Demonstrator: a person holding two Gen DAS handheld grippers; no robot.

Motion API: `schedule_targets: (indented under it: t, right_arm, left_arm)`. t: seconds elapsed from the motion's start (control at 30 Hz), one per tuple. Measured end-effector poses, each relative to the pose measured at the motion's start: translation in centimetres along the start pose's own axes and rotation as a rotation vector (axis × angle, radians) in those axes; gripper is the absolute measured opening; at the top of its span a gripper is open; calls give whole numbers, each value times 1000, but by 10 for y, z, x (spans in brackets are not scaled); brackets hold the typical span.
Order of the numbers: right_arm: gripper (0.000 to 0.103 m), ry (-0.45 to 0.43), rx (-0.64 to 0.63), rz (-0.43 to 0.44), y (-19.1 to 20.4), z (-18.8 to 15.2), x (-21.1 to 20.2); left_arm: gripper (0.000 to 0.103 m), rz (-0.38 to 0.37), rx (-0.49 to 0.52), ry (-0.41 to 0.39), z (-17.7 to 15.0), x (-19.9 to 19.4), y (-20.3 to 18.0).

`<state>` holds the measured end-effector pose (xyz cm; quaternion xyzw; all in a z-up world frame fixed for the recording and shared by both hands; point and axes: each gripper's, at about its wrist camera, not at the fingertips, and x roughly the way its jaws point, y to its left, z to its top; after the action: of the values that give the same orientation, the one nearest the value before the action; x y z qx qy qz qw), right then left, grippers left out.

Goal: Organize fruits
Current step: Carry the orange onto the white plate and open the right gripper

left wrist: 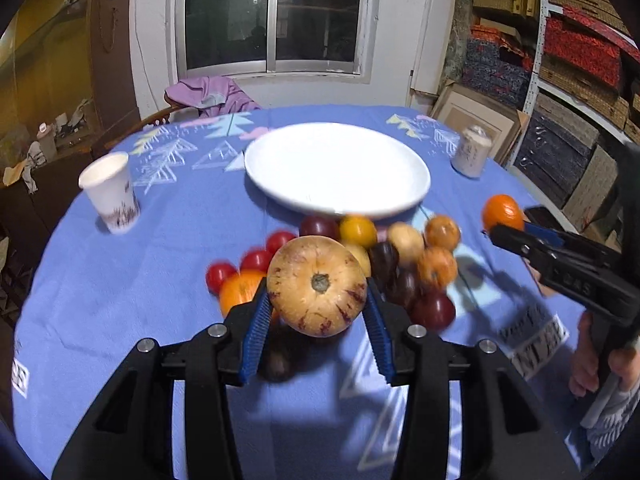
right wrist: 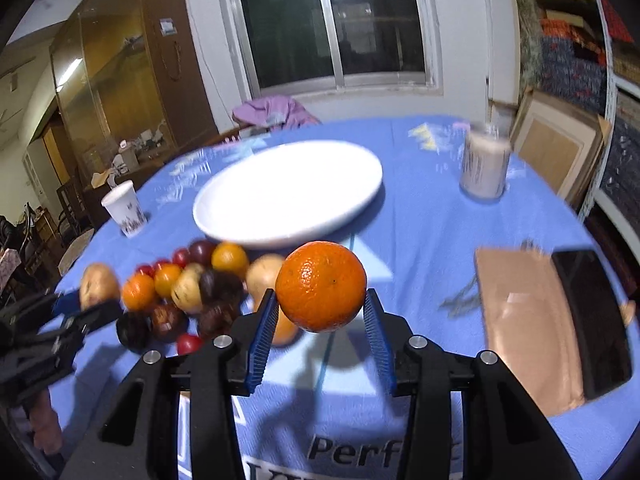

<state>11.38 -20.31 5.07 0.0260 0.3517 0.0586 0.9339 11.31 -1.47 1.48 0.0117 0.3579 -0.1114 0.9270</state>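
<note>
Blue ribbed pads of our left claw (left wrist: 318, 312) pinch a pale, purple-streaked round fruit (left wrist: 317, 285) at the lower centre of the left wrist view, lifted clear of the cloth. In the right wrist view our right claw (right wrist: 320, 308) likewise grips an orange (right wrist: 321, 286) between its pads, raised above the counter (right wrist: 420, 240).

We judge the step in hand to be the carry: both fruits are picked and not yet set down. Just behind them, mid-frame, lies the fruit pile (left wrist: 384, 252), a mix of red, dark, yellow and orange pieces bunched together and touching the near rim of the white plate (left wrist: 336, 168), which looks empty. The next move, as we read it, calls for lifting each fruit over the pile and lowering it onto the plate, with the two claws kept apart from each other.

Room is fair: the plate has open blue cloth around it. A paper cup (left wrist: 110, 192) stands at the left, a can (left wrist: 472, 152) at the upper right, both well apart from the plate. In the right wrist view a brown envelope (right wrist: 528, 320) with a dark phone (right wrist: 592, 320) on it lies near the counter's right edge.
</note>
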Motion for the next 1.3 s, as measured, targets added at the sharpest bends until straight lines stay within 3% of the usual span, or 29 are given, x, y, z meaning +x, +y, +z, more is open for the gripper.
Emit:
schedule_targets:
  t: [0.13, 0.23, 0.43, 0.57, 0.6, 0.67, 0.73, 0.9, 1.0, 1.07, 1.13, 1.3]
  right_arm:
    - [45, -18, 23, 7, -1, 46, 10]
    - [45, 16, 25, 4, 4, 69, 42]
    - [45, 131, 12, -24, 14, 82, 122]
    - [45, 161, -10, -55, 15, 82, 144]
    - [45, 162, -15, -61, 14, 81, 145]
    - [46, 172, -22, -69, 14, 80, 150]
    - [47, 193, -36, -68, 14, 77, 154]
    - [52, 140, -66, -110, 15, 79, 138]
    - [55, 79, -59, -104, 14, 84, 106]
    - [65, 37, -39, -99, 12, 83, 84]
    - [73, -6, -13, -81, 11, 76, 58]
    - [75, -56, 4, -49, 12, 29, 8]
  left_arm:
    - [44, 1, -11, -25, 53, 17, 1]
    - [44, 9, -17, -10, 76, 43, 1]
    - [44, 7, -65, 100, 95, 111, 16]
    - [45, 10, -73, 142, 95, 141, 26]
    - [47, 9, -68, 139, 95, 144, 27]
    - [66, 2, -66, 117, 95, 143, 28]
    - [72, 3, -67, 95, 96, 142, 27]
    - [72, -9, -100, 89, 94, 134, 32]
    - [74, -11, -135, 59, 95, 111, 43]
    - [88, 6, -154, 27, 90, 87, 52]
    - [92, 43, -177, -12, 76, 60, 62]
    - [92, 100, -214, -15, 20, 18, 80]
